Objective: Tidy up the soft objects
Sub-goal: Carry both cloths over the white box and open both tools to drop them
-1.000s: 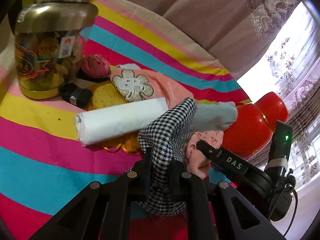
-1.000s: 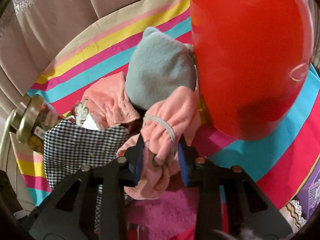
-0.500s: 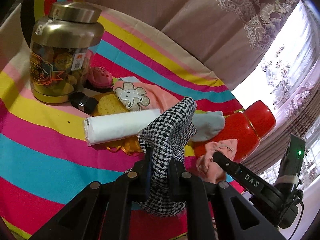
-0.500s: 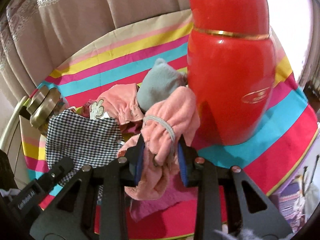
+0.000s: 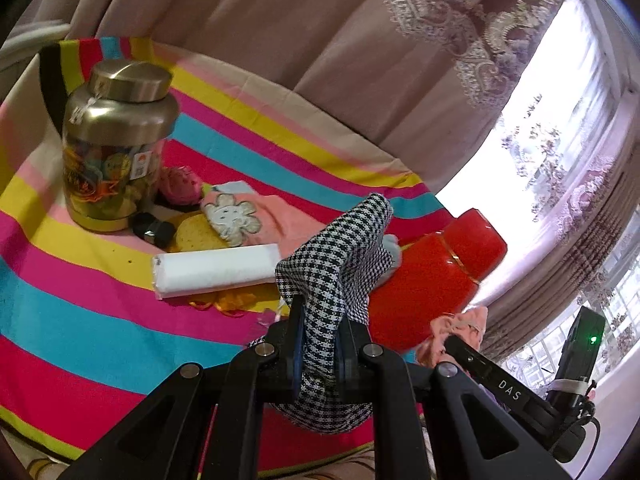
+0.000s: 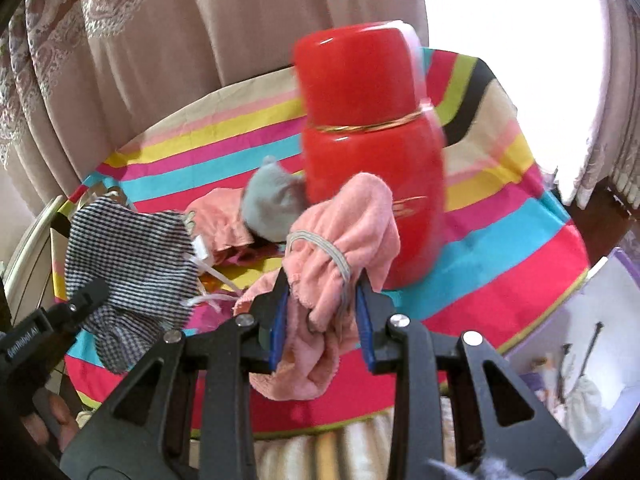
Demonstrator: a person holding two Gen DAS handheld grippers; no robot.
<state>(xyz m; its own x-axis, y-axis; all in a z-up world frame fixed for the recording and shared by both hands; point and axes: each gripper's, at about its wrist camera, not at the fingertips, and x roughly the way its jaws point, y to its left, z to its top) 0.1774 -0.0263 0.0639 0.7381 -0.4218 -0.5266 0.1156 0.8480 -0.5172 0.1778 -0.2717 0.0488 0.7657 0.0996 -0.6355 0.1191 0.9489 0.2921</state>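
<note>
Above the round surface [image 5: 100, 292] with its striped cloth, the left tongs [image 5: 320, 340] are clenched on a black-and-white houndstooth cloth [image 5: 340, 252], and the right tongs [image 6: 320, 320] on a pink terry cloth [image 6: 344, 232]. Both cloths hang lifted, side by side, with the red flask [image 6: 372, 152] just behind them.

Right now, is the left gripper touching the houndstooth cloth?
Touching. Left wrist view: left gripper has both jaws clamped on the houndstooth cloth, fabric pinched between them.
</note>
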